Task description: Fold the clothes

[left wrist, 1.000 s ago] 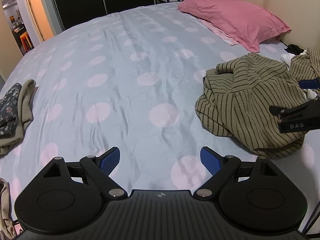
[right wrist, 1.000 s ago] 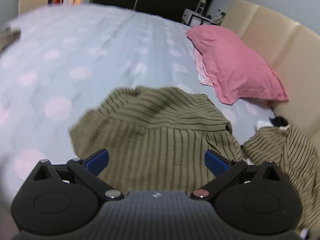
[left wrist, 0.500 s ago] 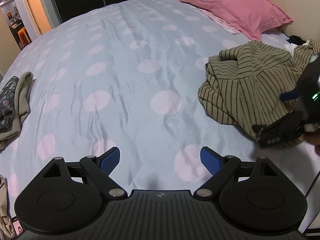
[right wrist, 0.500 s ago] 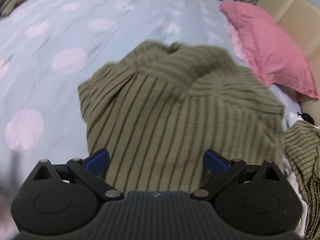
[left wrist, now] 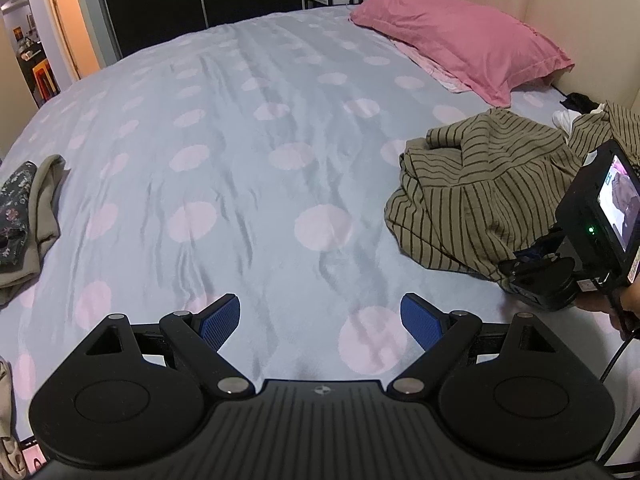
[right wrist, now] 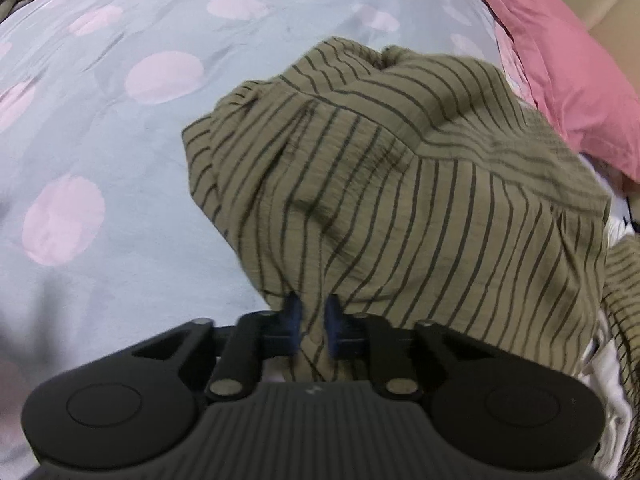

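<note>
Your right gripper is closing on the near hem of the striped olive shirt, fabric between the pads. The shirt lies crumpled just short of the pink pillow, bulk running toward it. Your left gripper gapes empty, well left of the shirt.

The left gripper hangs open over the bedspread; the striped garment lies right.
</note>
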